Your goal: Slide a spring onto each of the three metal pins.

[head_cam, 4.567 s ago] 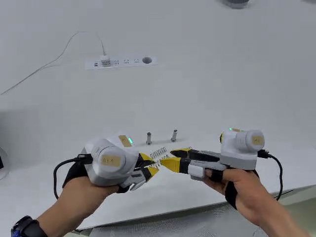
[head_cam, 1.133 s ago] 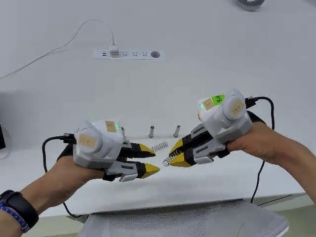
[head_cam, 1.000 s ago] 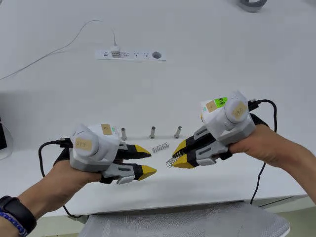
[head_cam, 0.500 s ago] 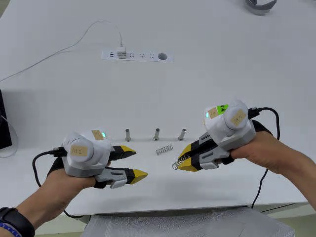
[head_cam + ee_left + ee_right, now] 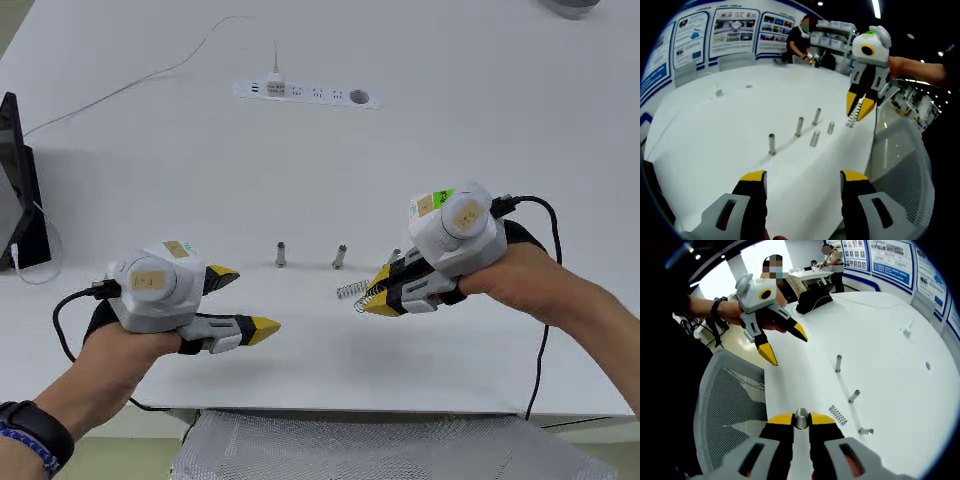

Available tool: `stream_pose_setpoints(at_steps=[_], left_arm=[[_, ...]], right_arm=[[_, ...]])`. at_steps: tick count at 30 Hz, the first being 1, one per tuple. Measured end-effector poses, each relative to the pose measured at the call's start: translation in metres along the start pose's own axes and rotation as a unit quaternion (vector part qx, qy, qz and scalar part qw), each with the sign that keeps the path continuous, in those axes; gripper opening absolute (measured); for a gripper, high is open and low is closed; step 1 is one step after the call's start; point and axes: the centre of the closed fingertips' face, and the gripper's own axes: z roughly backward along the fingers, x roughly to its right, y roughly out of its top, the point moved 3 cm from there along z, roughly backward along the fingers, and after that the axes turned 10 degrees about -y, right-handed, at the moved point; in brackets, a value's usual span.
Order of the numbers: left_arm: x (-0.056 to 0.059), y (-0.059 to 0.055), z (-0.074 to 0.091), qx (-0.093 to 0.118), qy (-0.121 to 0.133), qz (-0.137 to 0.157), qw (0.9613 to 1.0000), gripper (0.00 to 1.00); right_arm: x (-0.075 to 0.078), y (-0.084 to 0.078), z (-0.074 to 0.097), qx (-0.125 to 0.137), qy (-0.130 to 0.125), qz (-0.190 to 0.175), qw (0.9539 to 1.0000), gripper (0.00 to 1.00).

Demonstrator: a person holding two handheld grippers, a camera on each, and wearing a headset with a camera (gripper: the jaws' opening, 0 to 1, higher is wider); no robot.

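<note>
None of the three pins [image 5: 853, 396] carries a spring yet: the right gripper [image 5: 375, 297] is clamped on one spring [image 5: 801, 417] just above the table [image 5: 450, 150], another spring [image 5: 838, 414] lies loose beside the pins, and the left gripper [image 5: 803, 176] hangs spread and empty.

white table [image 5: 450, 150], power strip [image 5: 305, 94], mesh chair [image 5: 380, 447]
</note>
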Motion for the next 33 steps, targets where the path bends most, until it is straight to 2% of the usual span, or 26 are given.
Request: stream_pose_setpoints(at_steps=[6, 14, 33], left_arm=[[-0.005, -0.001, 0.009, 0.008, 0.020, 0.012, 0.9997, 0.63], [-0.010, -0.004, 0.020, 0.012, 0.031, 0.022, 0.9992, 0.64], [-0.012, 0.002, 0.031, 0.028, 0.043, 0.024, 0.9984, 0.67]], right_arm=[[0.014, 0.011, -0.008, -0.002, -0.003, 0.003, 1.0000, 0.12], [0.030, 0.028, -0.021, -0.009, -0.005, 0.020, 0.9997, 0.12], [0.049, 0.065, -0.057, -0.022, 0.000, 0.065, 0.9977, 0.12]])
